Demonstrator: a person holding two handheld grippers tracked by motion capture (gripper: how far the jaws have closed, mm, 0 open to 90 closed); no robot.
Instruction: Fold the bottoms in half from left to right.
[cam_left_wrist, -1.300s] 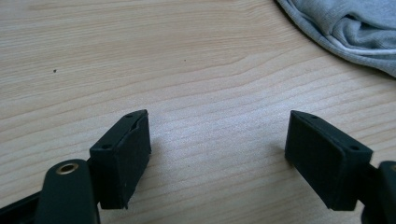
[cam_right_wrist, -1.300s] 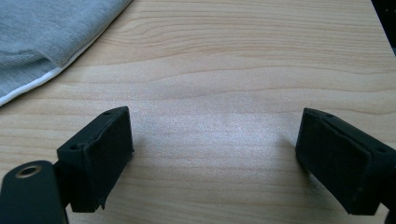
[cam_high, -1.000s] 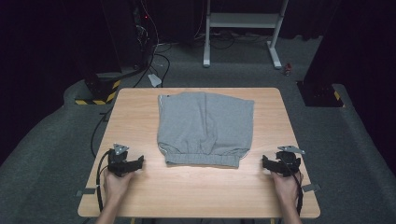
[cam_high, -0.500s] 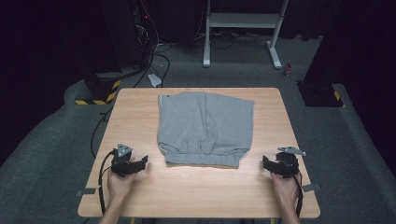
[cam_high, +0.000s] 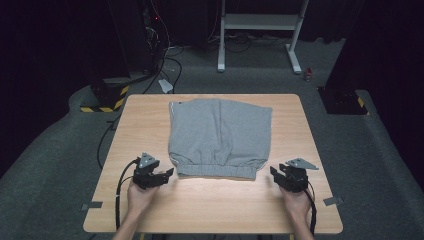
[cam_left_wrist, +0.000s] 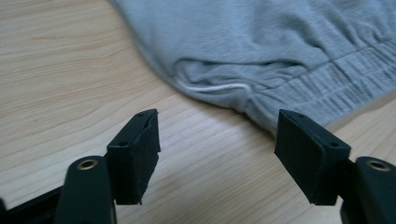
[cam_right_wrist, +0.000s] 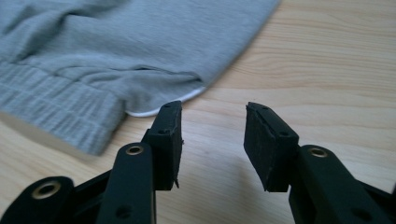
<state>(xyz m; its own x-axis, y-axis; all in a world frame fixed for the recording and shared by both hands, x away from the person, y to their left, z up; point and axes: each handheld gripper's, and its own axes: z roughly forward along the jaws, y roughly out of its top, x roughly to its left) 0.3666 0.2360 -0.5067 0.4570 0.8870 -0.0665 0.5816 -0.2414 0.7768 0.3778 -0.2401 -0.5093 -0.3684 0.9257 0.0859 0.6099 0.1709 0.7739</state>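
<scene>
Both grippers nearer (fingers closing, empty), shorts (cam_high: 218, 138) between

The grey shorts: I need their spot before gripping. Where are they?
In the high view the grey shorts lie flat mid-table, waistband at the near edge between the left gripper and the right gripper.

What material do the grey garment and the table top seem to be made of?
Grey garment: it looks like soft knitted cotton fleece, matte and slightly fuzzy, with a ribbed, gathered waistband; the exact fibre cannot be told. Table top: light wood or a wood-pattern laminate, smooth with a faint sheen, showing long grain lines; which of the two is unclear.
</scene>
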